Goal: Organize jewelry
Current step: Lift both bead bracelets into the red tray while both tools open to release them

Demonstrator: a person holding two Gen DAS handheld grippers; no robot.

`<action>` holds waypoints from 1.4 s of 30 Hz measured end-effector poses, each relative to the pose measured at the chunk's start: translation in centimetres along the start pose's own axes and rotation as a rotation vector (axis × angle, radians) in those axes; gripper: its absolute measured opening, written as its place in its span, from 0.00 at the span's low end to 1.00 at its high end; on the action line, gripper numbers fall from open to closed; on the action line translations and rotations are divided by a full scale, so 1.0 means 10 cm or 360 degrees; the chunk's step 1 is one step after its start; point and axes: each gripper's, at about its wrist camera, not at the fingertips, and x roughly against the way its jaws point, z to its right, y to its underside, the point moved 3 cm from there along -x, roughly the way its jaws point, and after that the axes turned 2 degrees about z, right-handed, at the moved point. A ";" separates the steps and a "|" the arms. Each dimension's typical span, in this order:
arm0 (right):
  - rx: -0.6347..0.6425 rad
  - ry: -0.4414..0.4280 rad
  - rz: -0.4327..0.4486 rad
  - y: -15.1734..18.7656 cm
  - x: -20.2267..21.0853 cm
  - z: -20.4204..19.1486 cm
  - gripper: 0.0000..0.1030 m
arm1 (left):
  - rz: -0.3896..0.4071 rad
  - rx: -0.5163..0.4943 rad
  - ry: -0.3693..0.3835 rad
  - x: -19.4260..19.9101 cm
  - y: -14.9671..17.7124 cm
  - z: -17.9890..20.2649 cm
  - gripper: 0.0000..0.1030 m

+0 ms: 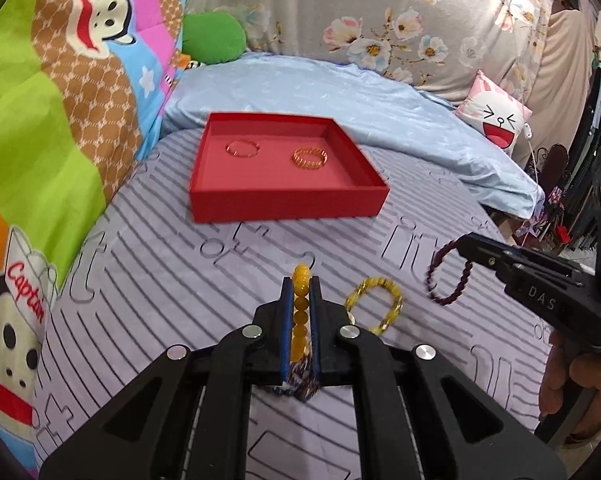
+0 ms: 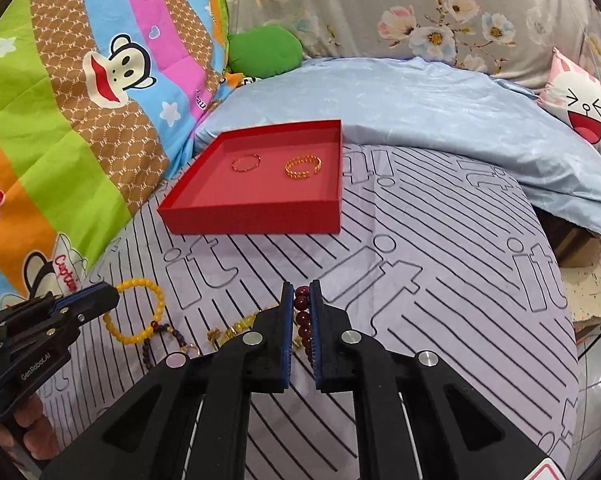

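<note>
A red tray (image 1: 284, 204) (image 2: 256, 220) lies on the striped sheet with a thin gold bangle (image 1: 242, 148) (image 2: 245, 163) and a beaded gold cuff (image 1: 309, 157) (image 2: 302, 167) inside. My left gripper (image 1: 301, 280) (image 2: 112, 292) is shut on a yellow bead bracelet (image 1: 300, 312) (image 2: 140, 312) with a dark tassel, lifted off the bed. My right gripper (image 2: 301, 290) (image 1: 466, 246) is shut on a dark red bead bracelet (image 2: 303, 316) (image 1: 448, 276), lifted too. A gold chain bracelet (image 1: 376, 300) (image 2: 232, 332) lies on the sheet between them.
A colourful monkey quilt (image 1: 60, 120) rises on the left. A blue duvet (image 1: 340, 92) and floral pillows (image 1: 380, 12) lie behind the tray. A pink cartoon cushion (image 1: 496, 116) sits at the right. The bed edge drops away on the right (image 2: 572, 280).
</note>
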 end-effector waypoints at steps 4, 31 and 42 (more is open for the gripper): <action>0.0015 -0.0016 0.0027 -0.25 -0.05 0.02 0.07 | 0.0053 -0.0046 0.0024 -0.05 -0.31 0.04 0.07; -0.0005 -0.0226 -0.0266 -1.14 -2.05 -0.12 0.07 | -0.0084 0.0000 0.0026 -1.85 -1.27 -0.56 0.07; 0.0128 0.0006 -0.0160 -1.11 -2.00 0.00 0.24 | -0.0061 -0.0128 -0.0343 -1.97 -1.19 -0.75 0.42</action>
